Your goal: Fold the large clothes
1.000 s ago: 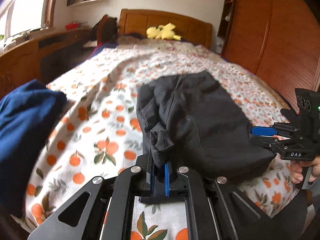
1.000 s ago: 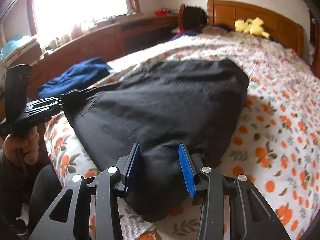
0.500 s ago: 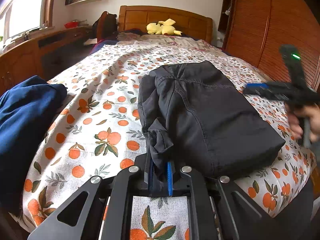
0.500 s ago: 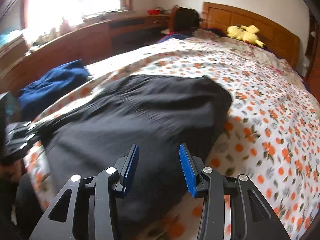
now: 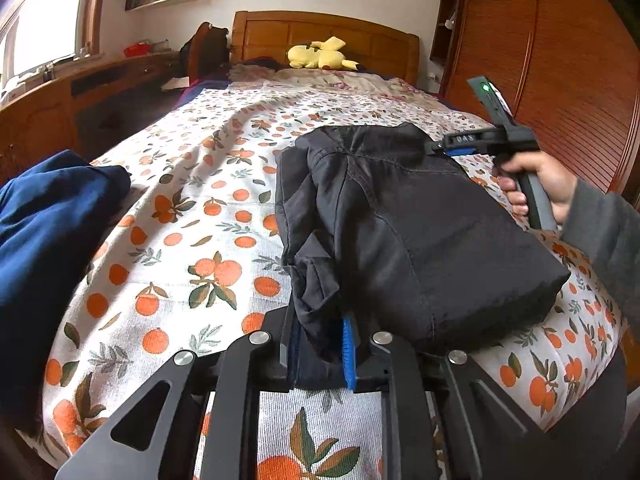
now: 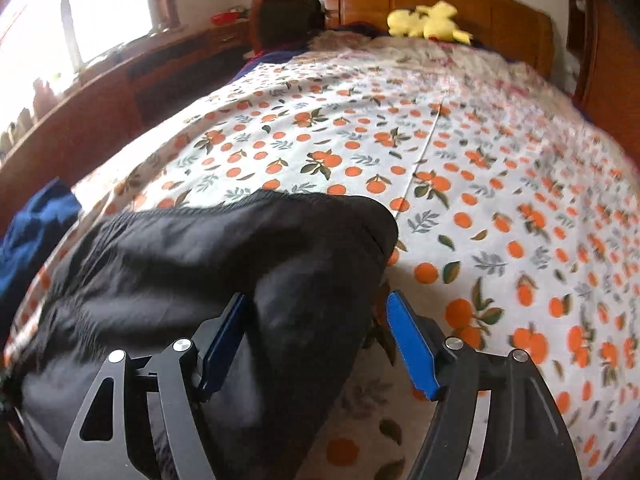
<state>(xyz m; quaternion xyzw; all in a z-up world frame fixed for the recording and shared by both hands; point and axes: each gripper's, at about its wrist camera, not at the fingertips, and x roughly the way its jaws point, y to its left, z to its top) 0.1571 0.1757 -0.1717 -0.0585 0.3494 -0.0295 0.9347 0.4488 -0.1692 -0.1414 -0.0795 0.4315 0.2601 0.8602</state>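
Observation:
A folded black garment [image 5: 404, 236] lies on the bed's orange-print sheet [image 5: 192, 216]. My left gripper [image 5: 320, 336] is shut on a bunched corner of it at the near edge. My right gripper [image 6: 316, 336] is open, its blue pads [image 6: 412, 344] wide apart around the garment's [image 6: 224, 264] right-hand edge, the cloth lying between them. In the left wrist view the right gripper [image 5: 444, 148] shows at the garment's far right corner, held by a hand [image 5: 536, 180].
A dark blue garment [image 5: 44, 248] lies heaped at the bed's left edge. A yellow plush toy [image 5: 320, 54] sits by the wooden headboard [image 5: 320, 36]. A wooden wardrobe [image 5: 568, 60] stands right, a desk [image 5: 60, 100] left.
My right gripper has moved from the garment's near corner up to its far right edge and opened wider. My left gripper has kept its hold on the near corner.

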